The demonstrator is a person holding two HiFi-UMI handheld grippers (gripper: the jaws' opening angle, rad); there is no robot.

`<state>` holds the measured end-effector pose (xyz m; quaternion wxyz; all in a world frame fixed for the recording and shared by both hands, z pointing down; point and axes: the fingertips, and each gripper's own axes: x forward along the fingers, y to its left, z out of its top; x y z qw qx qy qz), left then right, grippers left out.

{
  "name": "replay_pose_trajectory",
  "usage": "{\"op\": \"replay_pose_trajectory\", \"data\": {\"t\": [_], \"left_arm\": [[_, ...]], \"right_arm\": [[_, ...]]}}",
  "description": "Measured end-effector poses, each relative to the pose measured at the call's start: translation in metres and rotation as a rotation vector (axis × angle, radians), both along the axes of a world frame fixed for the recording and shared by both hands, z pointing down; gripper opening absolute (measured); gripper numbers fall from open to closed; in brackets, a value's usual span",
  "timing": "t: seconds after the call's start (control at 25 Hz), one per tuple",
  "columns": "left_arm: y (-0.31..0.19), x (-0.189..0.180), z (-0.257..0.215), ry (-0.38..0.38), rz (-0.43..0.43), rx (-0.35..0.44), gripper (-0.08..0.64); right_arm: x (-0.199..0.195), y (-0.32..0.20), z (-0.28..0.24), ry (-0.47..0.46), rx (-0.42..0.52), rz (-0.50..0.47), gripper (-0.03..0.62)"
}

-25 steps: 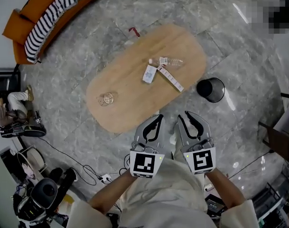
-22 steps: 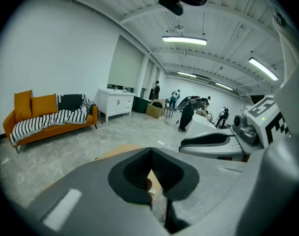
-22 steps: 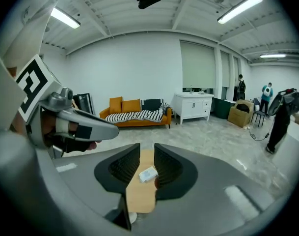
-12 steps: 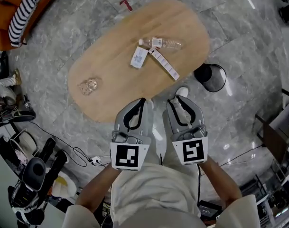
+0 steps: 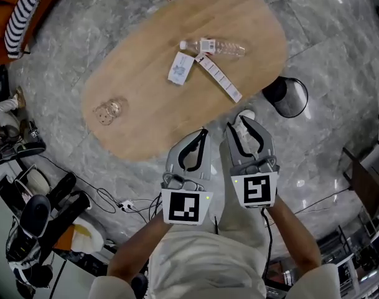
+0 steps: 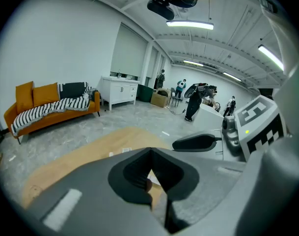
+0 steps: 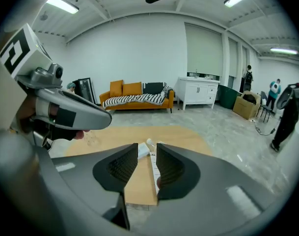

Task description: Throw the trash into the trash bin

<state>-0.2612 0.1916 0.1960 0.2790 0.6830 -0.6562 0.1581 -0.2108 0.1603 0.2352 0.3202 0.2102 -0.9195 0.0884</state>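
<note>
On the oval wooden table (image 5: 139, 86) lie a clear plastic bottle (image 5: 213, 47), a white packet (image 5: 180, 67), a long white strip (image 5: 219, 78) and a crumpled clear wrapper (image 5: 107, 111). A black trash bin (image 5: 289, 97) stands on the floor beside the table's right end. My left gripper (image 5: 204, 131) (image 6: 150, 151) hangs over the table's near edge, shut with nothing in it. Beside it my right gripper (image 5: 242, 124) (image 7: 147, 149) is open by a narrow gap and empty; its jaws have just been opening. The packet (image 7: 142, 151) and strip (image 7: 153, 173) show between them, farther off.
An orange sofa with a striped blanket (image 5: 21, 11) (image 7: 134, 98) stands beyond the table's far left. Cables and camera gear (image 5: 46, 217) crowd the floor at lower left. A white cabinet (image 7: 198, 95) lines the back wall; people stand far off at the right.
Both grippers have come down side by side toward the table's near edge. The right jaws have spread a little. The table and bin sit larger in the head view.
</note>
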Motion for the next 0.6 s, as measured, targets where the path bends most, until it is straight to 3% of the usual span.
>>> {"op": "replay_pose_trajectory", "data": {"t": [0.2,0.48,0.6], "left_arm": [[0.000,-0.007,0.041,0.032,-0.069,-0.034,0.000],[-0.004,-0.011,0.081,-0.001,-0.087,-0.031,0.000],[0.004,-0.011,0.103,0.000,-0.090,-0.070,0.000]], "right_arm": [[0.000,-0.004,0.040,0.072,0.012,-0.012,0.141],[0.003,-0.003,0.096,0.114,0.012,-0.019,0.157],[0.004,-0.001,0.121,0.141,0.012,-0.011,0.161]]}}
